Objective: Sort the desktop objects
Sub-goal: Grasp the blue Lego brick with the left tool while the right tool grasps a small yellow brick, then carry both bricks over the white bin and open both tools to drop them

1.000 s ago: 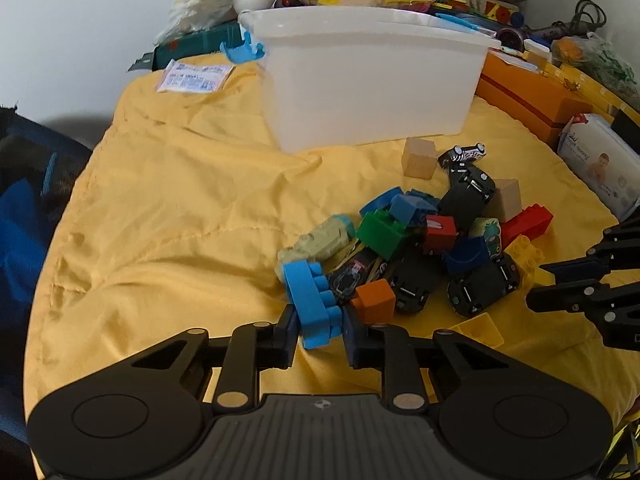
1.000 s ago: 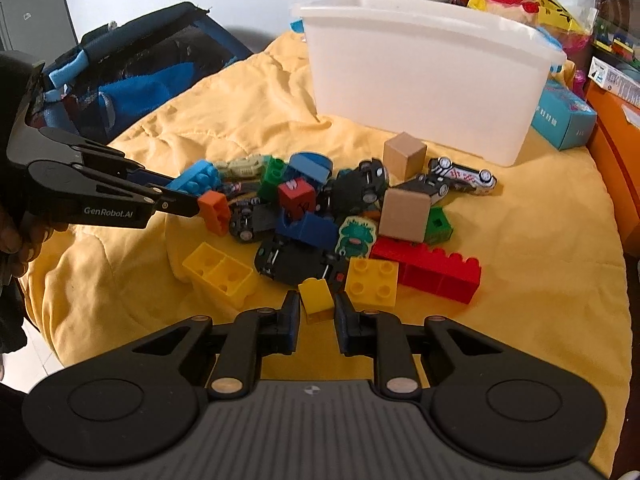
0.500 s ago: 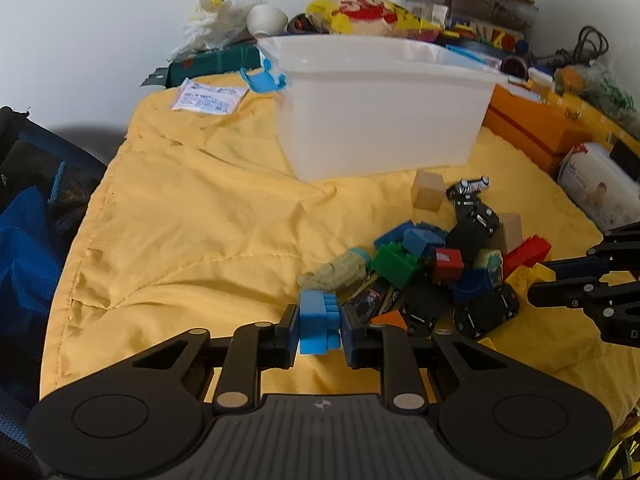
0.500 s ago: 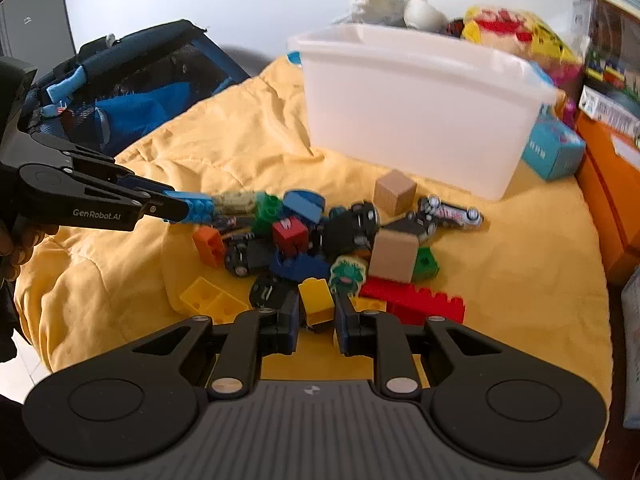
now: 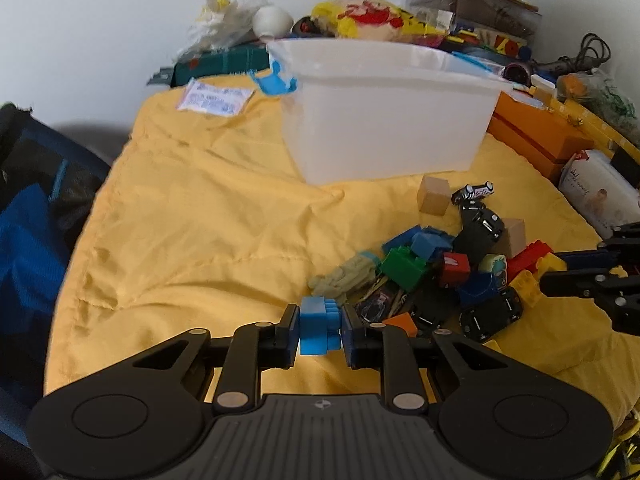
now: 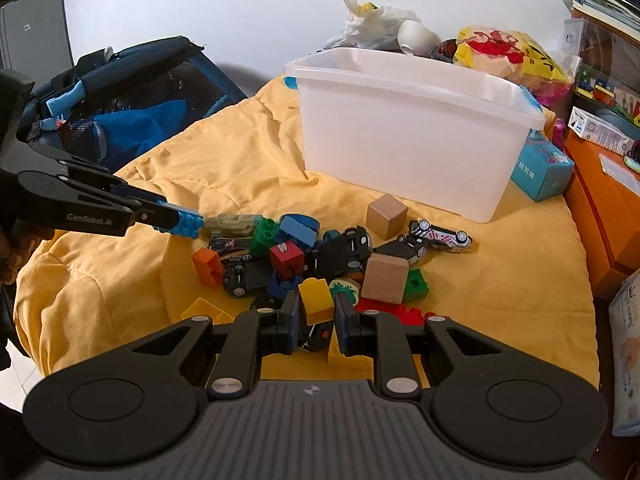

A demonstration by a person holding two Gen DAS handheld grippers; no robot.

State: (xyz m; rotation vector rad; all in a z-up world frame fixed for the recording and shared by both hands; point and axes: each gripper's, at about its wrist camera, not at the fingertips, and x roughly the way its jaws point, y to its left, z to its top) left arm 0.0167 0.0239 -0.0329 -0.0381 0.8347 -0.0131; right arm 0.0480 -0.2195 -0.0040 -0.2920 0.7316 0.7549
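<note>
Both grippers loaded, held above the toy pile.

Left gripper [image 5: 321, 330] pinches a light-blue brick [image 5: 318, 332] between its fingertips; right gripper [image 6: 316, 314] pinches a yellow brick [image 6: 316, 302]. White bin [image 6: 400, 128] stands beyond the pile on the yellow cloth [image 5: 200, 220].
</note>
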